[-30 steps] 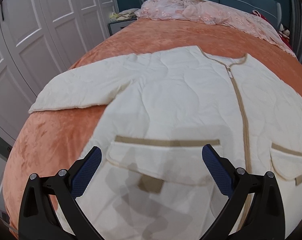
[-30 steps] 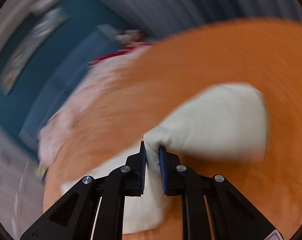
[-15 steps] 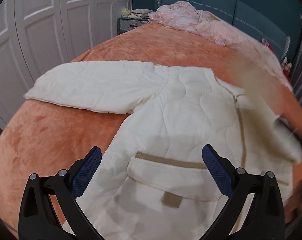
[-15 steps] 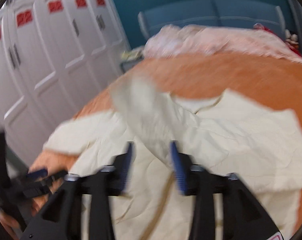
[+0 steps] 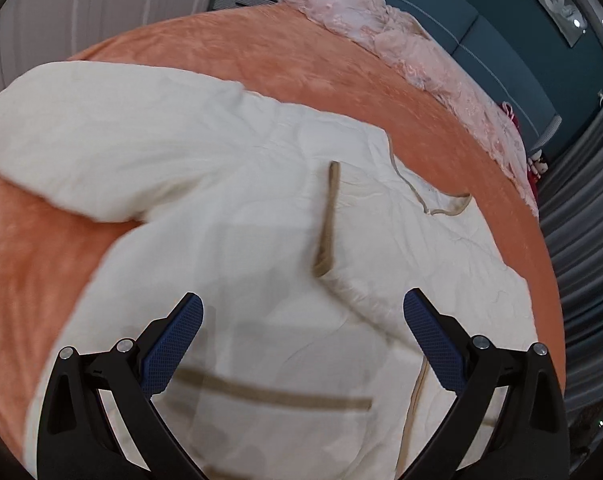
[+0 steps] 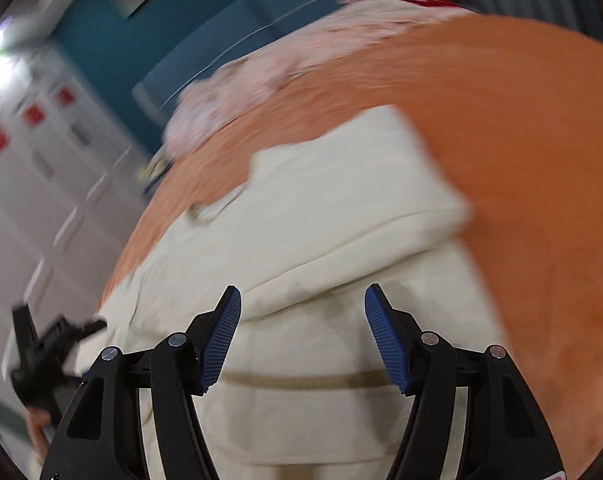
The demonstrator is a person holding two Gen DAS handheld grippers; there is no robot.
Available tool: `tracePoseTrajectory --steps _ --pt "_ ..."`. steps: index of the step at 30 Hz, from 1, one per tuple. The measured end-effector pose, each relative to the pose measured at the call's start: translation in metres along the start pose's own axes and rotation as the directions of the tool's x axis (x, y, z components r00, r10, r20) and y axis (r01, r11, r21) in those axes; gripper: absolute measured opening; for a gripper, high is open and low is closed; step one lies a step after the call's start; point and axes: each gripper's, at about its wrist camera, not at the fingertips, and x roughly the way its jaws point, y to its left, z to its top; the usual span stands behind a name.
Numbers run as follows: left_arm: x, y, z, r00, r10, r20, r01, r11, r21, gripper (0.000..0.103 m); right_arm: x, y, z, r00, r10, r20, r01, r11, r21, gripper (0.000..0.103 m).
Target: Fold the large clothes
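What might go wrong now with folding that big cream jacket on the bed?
The sleeve just laid across the cream jacket sits loose; the right gripper, whose jaws have just been opening, holds nothing, so it may slide off. The other sleeve is spread out near the orange blanket's edge.

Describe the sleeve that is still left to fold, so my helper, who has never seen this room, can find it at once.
On the orange bedspread lies a cream quilted jacket. Its unfolded sleeve sticks out flat toward the white wardrobe side; the other sleeve lies folded across the jacket's body.
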Motion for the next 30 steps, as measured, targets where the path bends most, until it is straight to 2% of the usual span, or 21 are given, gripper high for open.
tracePoseTrajectory --steps 4,7,8,10,11,12,13,14,17,18,21,23,25,27,28,30 --pt "0.03 -0.012 0.001 0.997 -0.047 -0.062 0.046 0.999 -0.019 0.098 0.0 -0.031 0.009 1.0 0.009 0.029 -0.012 0.994 0.107 0.064" --pt "0.047 -0.015 0.003 0.994 -0.043 -0.1 0.04 0.999 -0.027 0.094 0.009 -0.04 0.014 0.999 0.031 0.024 -0.034 0.986 0.161 0.064" --pt "0.047 -0.015 0.004 0.994 -0.042 -0.099 0.04 0.999 -0.025 0.087 0.011 -0.043 0.017 0.999 0.038 0.024 -0.042 0.984 0.176 0.064" --pt "0.045 -0.017 0.009 0.994 -0.049 -0.096 0.047 0.999 -0.023 0.063 0.018 -0.048 0.024 0.998 0.057 0.028 -0.062 0.975 0.212 0.064" --pt "0.046 -0.017 0.011 0.993 -0.053 -0.101 0.051 0.998 -0.021 0.042 0.021 -0.051 0.027 0.997 0.066 0.033 -0.072 0.971 0.23 0.063" --pt "0.046 -0.018 0.015 0.993 -0.049 -0.11 0.047 0.999 -0.021 0.026 0.023 -0.052 0.031 0.997 0.067 0.036 -0.073 0.968 0.242 0.062" --pt "0.044 -0.018 0.018 0.993 -0.048 -0.104 0.046 0.999 -0.025 0.019 0.025 -0.054 0.035 0.997 0.062 0.042 -0.07 0.964 0.255 0.061" --pt "0.042 -0.017 0.021 0.993 -0.062 -0.098 0.059 0.998 -0.026 0.011 0.026 -0.056 0.037 0.997 0.055 0.046 -0.065 0.963 0.261 0.052" --pt "0.022 -0.017 0.031 0.996 -0.083 -0.032 0.082 0.997 -0.014 0.008 0.032 -0.052 0.052 0.999 0.022 0.043 -0.032 0.971 0.239 0.018" --pt "0.012 -0.017 0.033 0.996 -0.089 -0.006 0.089 0.996 -0.007 0.007 0.027 -0.046 0.054 0.998 0.026 0.061 -0.038 0.976 0.215 0.014" --pt "-0.024 -0.012 0.032 0.99 -0.108 0.092 0.105 0.994 0.029 0.007 -0.004 -0.01 0.058 0.987 0.027 0.161 -0.036 0.998 0.052 0.013" --pt "-0.027 -0.007 0.026 0.991 -0.061 0.12 0.054 0.997 0.061 0.007 -0.011 0.01 0.049 0.983 -0.008 0.186 0.023 0.996 -0.082 0.013" --pt "-0.004 0.002 0.016 0.997 0.0 0.071 -0.006 0.997 0.076 0.007 0.012 0.012 0.039 0.987 -0.11 0.12 0.128 0.98 -0.151 0.013" --pt "0.028 0.013 0.003 0.999 0.046 -0.012 -0.045 0.997 0.065 0.007 0.038 -0.001 0.031 0.983 -0.183 0.026 0.185 0.973 -0.138 0.013" --pt "0.036 0.018 -0.003 0.999 0.045 -0.019 -0.044 0.997 0.061 0.007 0.045 -0.01 0.028 0.982 -0.187 -0.001 0.186 0.976 -0.115 0.013" --pt "0.038 0.018 -0.011 0.999 0.045 0.022 -0.047 0.995 0.084 0.008 0.051 -0.021 0.027 0.985 -0.173 -0.023 0.171 0.982 -0.074 0.013"
